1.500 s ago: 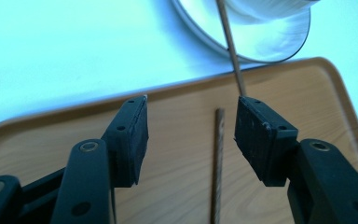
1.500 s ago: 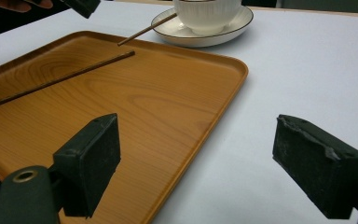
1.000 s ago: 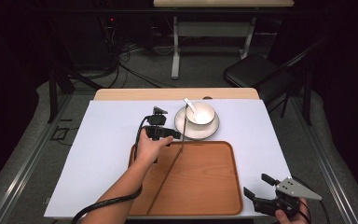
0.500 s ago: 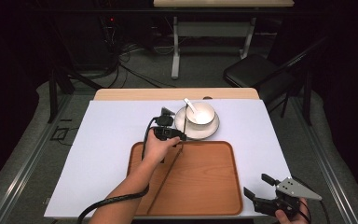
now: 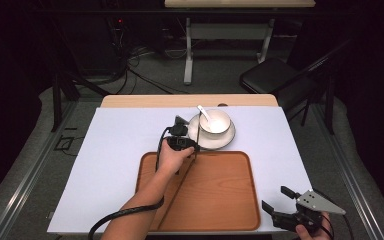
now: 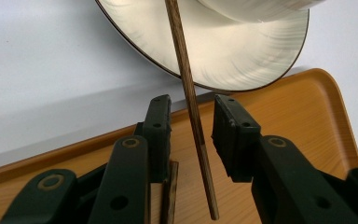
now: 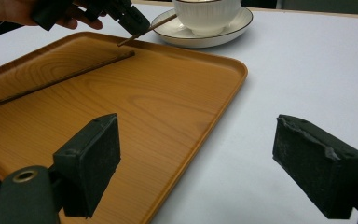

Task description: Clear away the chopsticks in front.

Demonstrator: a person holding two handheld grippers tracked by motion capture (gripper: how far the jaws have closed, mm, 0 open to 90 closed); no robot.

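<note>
A wooden chopstick [image 6: 189, 88] leans on the white saucer [image 6: 237, 56], its lower end over the orange tray [image 6: 307, 116]. My left gripper [image 6: 191, 105] is open, with a jaw on either side of that stick and a gap at both. In the high view the left gripper [image 5: 192, 145] sits at the tray's far left rim beside the saucer [image 5: 228, 138]. A second chopstick [image 5: 177, 187] lies diagonally in the tray [image 5: 225, 205]. A white cup [image 5: 216, 121] with a white spoon [image 5: 203, 111] stands on the saucer. My right gripper [image 5: 276, 198] hangs open off the tray's near right corner.
A white cover [image 5: 115, 165] spreads over the table, with a bare wooden strip [image 5: 145, 101] at the far edge. A black chair [image 5: 275, 80] and a table frame [image 5: 187, 55] stand beyond it. The left gripper's cable [image 5: 125, 215] trails off the near edge.
My left gripper has moved right, from the tray's far left corner up to the saucer's edge. The right gripper has stayed in place.
</note>
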